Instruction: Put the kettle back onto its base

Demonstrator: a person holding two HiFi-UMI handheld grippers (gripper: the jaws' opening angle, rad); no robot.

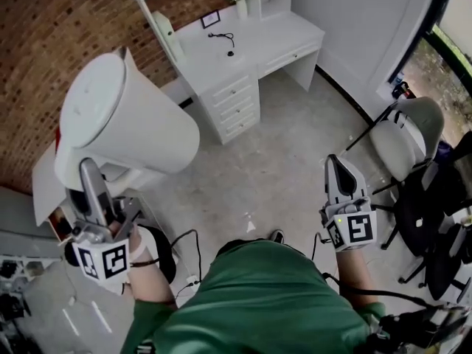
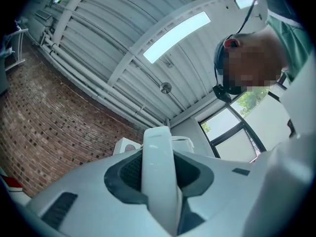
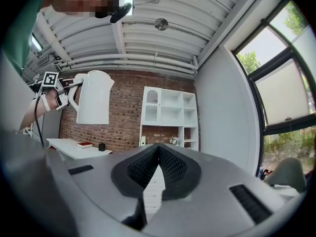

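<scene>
The white kettle (image 1: 125, 120) is lifted high in the air, close under the head camera and tilted. My left gripper (image 1: 90, 179) is shut on its handle (image 2: 158, 181), which fills the gap between the jaws in the left gripper view. From the right gripper view the kettle (image 3: 94, 102) hangs upright in front of the brick wall, with the left gripper (image 3: 60, 92) beside it. My right gripper (image 1: 341, 186) is held low at the right, shut and with nothing in it. I see no kettle base; the kettle hides much of the small white table (image 1: 43, 190) beneath it.
A white desk with drawers (image 1: 236, 94) and a shelf unit (image 3: 170, 112) stand against the brick wall. A red book (image 3: 85, 144) and a small black thing (image 3: 101, 146) lie on the side table. A pale office chair (image 1: 409, 142) is at the right, and cables run over the floor (image 1: 184, 245).
</scene>
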